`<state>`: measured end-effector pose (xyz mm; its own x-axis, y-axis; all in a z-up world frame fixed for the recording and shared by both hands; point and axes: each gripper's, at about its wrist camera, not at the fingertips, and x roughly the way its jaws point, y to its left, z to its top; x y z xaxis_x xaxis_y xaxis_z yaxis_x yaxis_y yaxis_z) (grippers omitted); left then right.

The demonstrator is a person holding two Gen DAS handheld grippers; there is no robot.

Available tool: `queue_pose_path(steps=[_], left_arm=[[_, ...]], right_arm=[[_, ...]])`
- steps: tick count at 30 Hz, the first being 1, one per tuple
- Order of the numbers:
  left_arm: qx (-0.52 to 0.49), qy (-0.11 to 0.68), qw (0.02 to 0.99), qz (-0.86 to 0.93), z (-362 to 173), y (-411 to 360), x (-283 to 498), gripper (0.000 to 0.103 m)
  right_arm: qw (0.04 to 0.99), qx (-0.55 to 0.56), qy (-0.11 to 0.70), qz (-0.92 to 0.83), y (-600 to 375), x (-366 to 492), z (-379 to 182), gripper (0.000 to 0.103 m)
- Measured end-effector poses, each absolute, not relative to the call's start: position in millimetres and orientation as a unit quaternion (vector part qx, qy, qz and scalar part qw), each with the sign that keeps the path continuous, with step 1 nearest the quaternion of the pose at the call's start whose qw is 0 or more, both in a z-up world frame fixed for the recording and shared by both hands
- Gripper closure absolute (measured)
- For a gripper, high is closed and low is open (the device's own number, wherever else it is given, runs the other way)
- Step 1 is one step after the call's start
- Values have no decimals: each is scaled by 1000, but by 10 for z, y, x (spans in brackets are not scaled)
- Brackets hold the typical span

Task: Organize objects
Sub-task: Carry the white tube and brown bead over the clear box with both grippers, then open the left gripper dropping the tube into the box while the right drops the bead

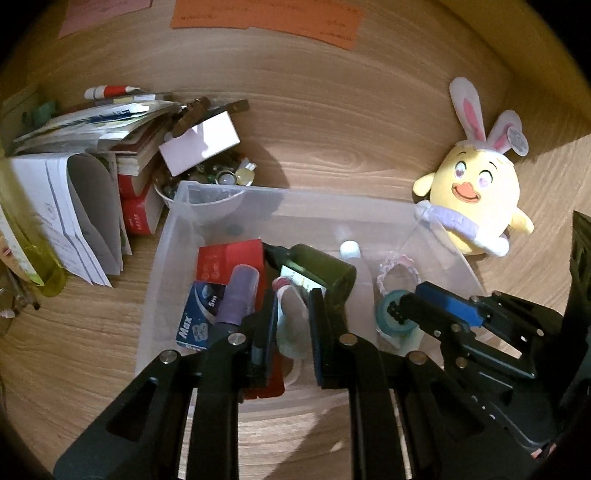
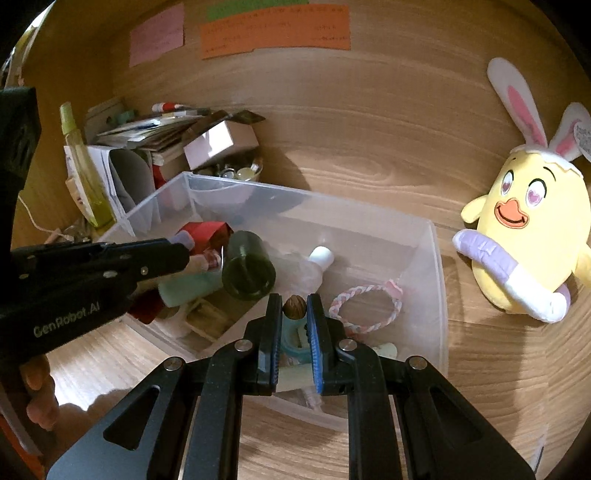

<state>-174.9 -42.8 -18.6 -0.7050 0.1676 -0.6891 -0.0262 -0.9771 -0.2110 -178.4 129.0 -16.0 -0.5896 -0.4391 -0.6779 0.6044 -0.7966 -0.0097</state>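
A clear plastic bin (image 1: 173, 236) (image 2: 439, 258) sits on the wooden desk, with a dark green bottle (image 1: 321, 269) (image 2: 249, 266), red box (image 1: 229, 258), blue Max box (image 1: 201, 314), purple tube (image 1: 240, 291), white-capped bottle (image 2: 319, 258), braided ring (image 2: 365, 306) and teal tape roll (image 1: 395, 325) inside. My left gripper (image 1: 293, 314) is over the bin, shut on a pale mint tube (image 1: 291, 325) (image 2: 188, 288). My right gripper (image 2: 294, 308) is shut on a small brown nut-like object (image 2: 294, 306) above the bin's near side.
A yellow chick plush with bunny ears (image 1: 476, 199) (image 2: 532, 229) lies right of the bin. A pile of books and papers (image 1: 92, 177), a white bowl of small items (image 1: 207, 192) and a yellow spray bottle (image 2: 85, 170) crowd the left. Sticky notes (image 2: 273, 33) hang on the back wall.
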Motion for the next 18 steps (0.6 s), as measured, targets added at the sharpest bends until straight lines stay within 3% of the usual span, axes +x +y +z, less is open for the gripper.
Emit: queue_pose_path(steps=[2,5,12,18], left_arm=[[-379,-94,55,919,-168,-431,-1725,75],[-371,-89,53,923,-123,-432,-1669,71],[-359,-75,54,929,1,-402,-1499,70],[-336,-59,39,939,106,-402,-1297,51]], right_arm=[[296,347,116,-882,1299,-1802,-156,81],[297,347,106,-883,1339,-1808,-132,69],[309,338,105,-883,1396,-1702,-19,69],[323,323,110,-883,1478,-1538,92,68]])
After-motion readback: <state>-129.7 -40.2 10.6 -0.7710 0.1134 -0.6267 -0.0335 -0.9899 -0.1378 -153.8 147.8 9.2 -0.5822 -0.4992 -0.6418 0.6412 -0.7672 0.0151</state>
